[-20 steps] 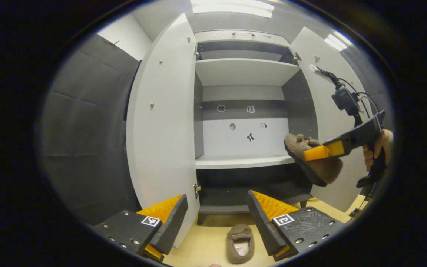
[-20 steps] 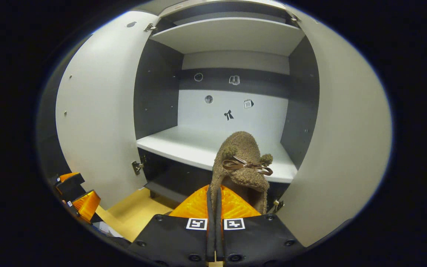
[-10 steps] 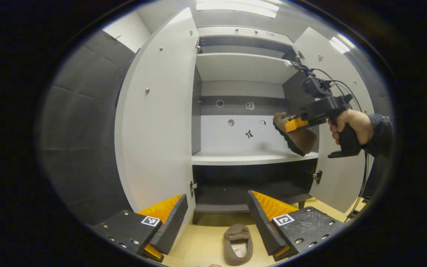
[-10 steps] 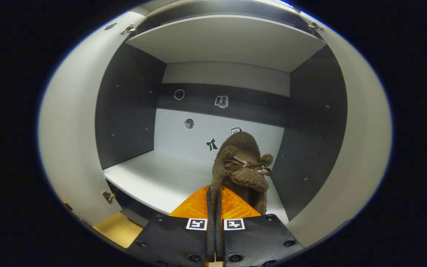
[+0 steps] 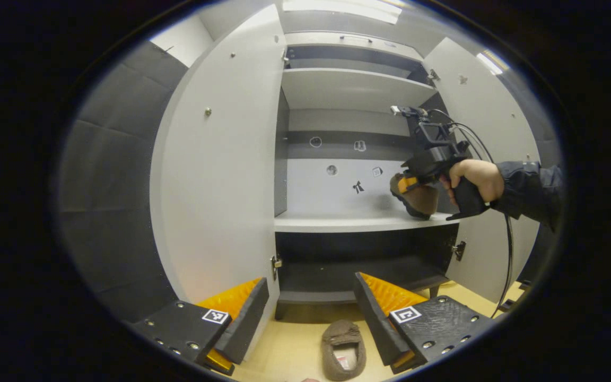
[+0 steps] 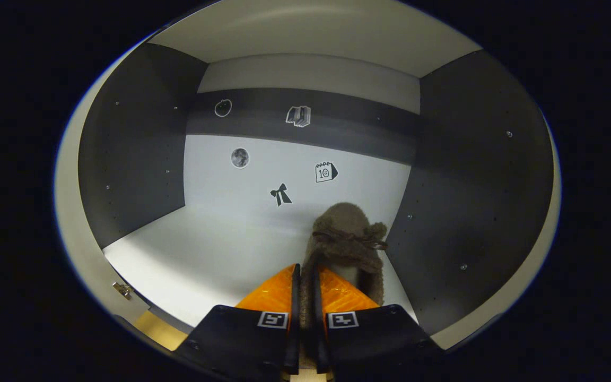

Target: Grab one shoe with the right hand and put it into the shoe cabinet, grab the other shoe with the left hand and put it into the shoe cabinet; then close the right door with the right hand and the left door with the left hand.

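A brown slipper (image 6: 349, 241) sits pinched by its heel edge in the right gripper (image 6: 304, 297), inside the shoe cabinet (image 5: 353, 223) above its middle shelf. The second slipper (image 5: 343, 349) lies on the floor before the cabinet, between the wide-spread fingers of the left gripper (image 5: 311, 313).

A brown slipper (image 5: 343, 349) lies on the tan floor (image 5: 289, 350) just in front of the shoe cabinet (image 5: 220, 159). Inside it, the white middle shelf (image 5: 337, 223) bears a second slipper's (image 6: 349, 239) toe at its right end.

Fuzzy brown shoe (image 6: 347, 239), orange-and-black right tool (image 6: 303, 297), white shelf (image 6: 220, 244), dark grey cabinet walls (image 6: 141, 154).
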Tool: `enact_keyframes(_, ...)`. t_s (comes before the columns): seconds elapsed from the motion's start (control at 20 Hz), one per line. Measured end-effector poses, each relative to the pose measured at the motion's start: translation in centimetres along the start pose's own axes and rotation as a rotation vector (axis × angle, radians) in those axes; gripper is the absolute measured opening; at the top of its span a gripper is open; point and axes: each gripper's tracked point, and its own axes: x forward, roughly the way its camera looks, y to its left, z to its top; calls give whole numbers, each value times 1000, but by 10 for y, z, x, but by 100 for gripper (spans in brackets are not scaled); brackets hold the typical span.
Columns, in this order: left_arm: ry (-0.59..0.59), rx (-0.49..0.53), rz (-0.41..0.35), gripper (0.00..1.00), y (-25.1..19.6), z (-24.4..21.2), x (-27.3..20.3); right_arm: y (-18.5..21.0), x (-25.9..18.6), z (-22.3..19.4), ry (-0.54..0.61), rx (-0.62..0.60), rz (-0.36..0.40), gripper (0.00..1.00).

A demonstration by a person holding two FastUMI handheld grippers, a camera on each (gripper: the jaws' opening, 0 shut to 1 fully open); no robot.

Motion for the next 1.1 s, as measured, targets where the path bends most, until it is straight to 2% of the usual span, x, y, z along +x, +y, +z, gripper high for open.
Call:
enact_keyframes(0.15,6,11,-2,100,4,0,7,3,-12,14,-62,-7,6,72)
enact_keyframes(0.2,11,14,-6,100,5,-1,9,1,-21,20,-95,-12,2,77)
enact_keyframes(0.25,17,16,-14,100,4,-3,13,-1,-34,24,-127,-15,-7,94)
enact_keyframes(0.3,23,18,-25,100,2,-5,15,-3,-45,27,-159,-17,-13,97)
enact_keyframes(0.35,34,20,-38,93,-1,-8,18,-3,-60,28,-191,-13,-14,98)
enact_keyframes(0.4,47,23,-52,93,-4,-12,20,-1,-75,28,-217,-7,-5,98)
enact_keyframes(0.45,61,28,-67,100,-6,-15,23,-1,-91,26,-238,-6,5,98)
enact_keyframes(0.5,69,33,-81,93,-9,-17,25,-1,-106,23,-256,-7,6,98)
enact_keyframes(0.65,105,42,-120,93,-16,-31,34,0,-148,11,-298,-2,20,97)
enact_keyframes(0.7,125,44,-131,97,-19,-39,37,2,-162,6,-304,10,29,97)
enact_keyframes(0.8,168,44,-151,93,-25,-59,43,1,-184,-4,-314,33,38,98)
enact_keyframes(1.1,322,90,-187,94,-33,-133,47,-17,-222,-38,-288,14,-26,98)
